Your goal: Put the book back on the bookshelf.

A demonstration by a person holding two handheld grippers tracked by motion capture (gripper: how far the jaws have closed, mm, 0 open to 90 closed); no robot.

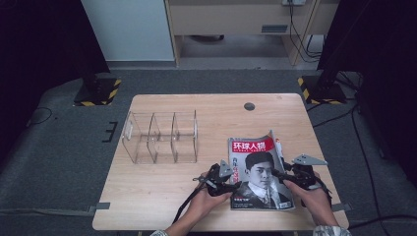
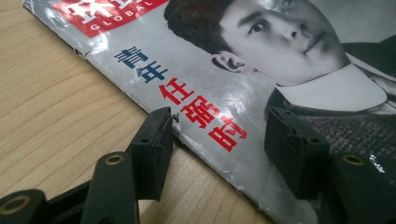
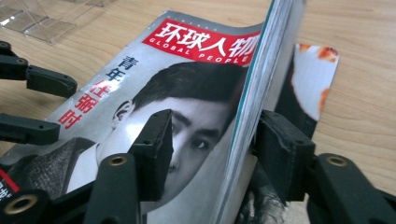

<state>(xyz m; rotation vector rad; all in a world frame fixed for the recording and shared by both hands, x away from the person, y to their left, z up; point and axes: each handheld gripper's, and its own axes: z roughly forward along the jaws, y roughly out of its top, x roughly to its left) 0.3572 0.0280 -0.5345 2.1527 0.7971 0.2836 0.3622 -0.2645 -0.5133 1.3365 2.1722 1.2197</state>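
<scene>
I have one wooden table (image 1: pixel 162 196) in front of me, pale and bare-grained, standing on grey carpet in a dim room with a light cabinet and trailing cables beyond its far edge; two yellow-and-black striped stand bases (image 1: pixel 98 92) sit on the floor by its far corners. On it I count one clear acrylic organizer (image 1: pixel 161 136) with three compartments, left of centre, and one magazine (image 1: pixel 259 172) lying face-up near my right front edge, well apart from the organizer, its red title band toward the far side. I work two grippers. My left gripper (image 1: pixel 223 178) straddles the magazine's left edge with its jaws partly apart: one jaw rests on the wood just beside the edge, the other over the cover, and I see neither pressing. My right gripper (image 1: pixel 290 174) sits at the right edge, where a sheaf of pages is lifted and curls upright between its half-spread jaws; the outer jaw touches the pages, the inner one stands clear of them. One small round hole (image 1: pixel 249 106) marks the tabletop's far side.
</scene>
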